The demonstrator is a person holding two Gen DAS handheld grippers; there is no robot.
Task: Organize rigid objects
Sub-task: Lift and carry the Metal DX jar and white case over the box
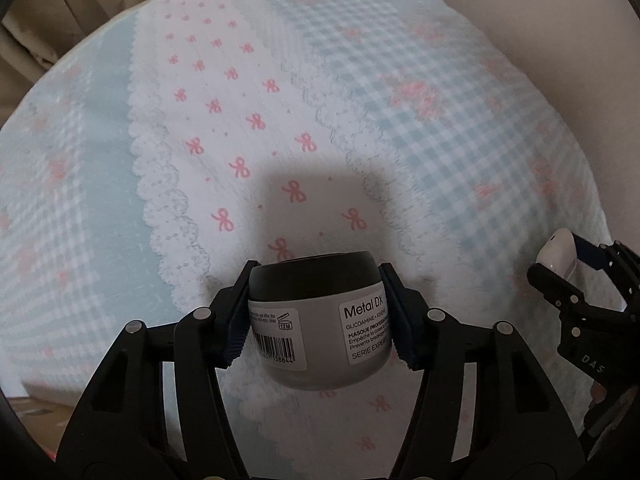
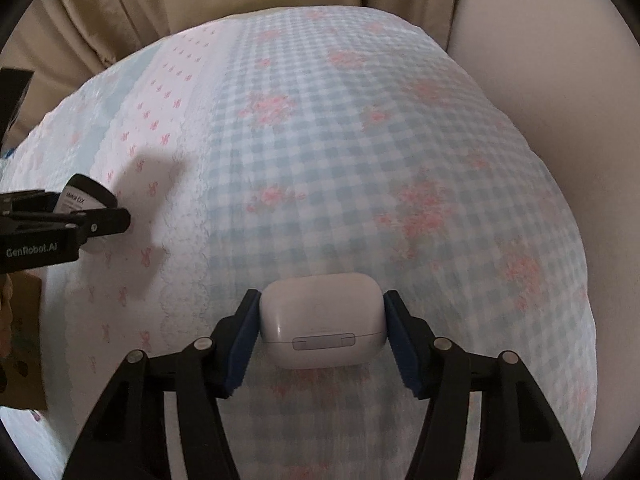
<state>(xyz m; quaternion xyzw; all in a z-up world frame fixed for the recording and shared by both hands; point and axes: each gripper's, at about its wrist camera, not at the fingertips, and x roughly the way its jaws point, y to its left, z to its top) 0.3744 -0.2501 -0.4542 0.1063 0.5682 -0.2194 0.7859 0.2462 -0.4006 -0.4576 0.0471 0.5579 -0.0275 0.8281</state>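
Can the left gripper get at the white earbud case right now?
Probably not: the left gripper is shut on the grey jar, and the right gripper already clamps the earbud case.

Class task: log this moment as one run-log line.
left tongs: shut on hair mask jar | right tongs: shut on white earbud case | surface: patterned cloth

Illumination is soft and moderately dim, with a warm cast. A broad blocky shadow (image 1: 320,208) falls on the cloth (image 1: 240,92) ahead of the left gripper; a fainter one shows in the right view. No glare. The cloth pattern is blurred, worst toward the rims. Fisheye bulge and dark corner vignetting affect both views.
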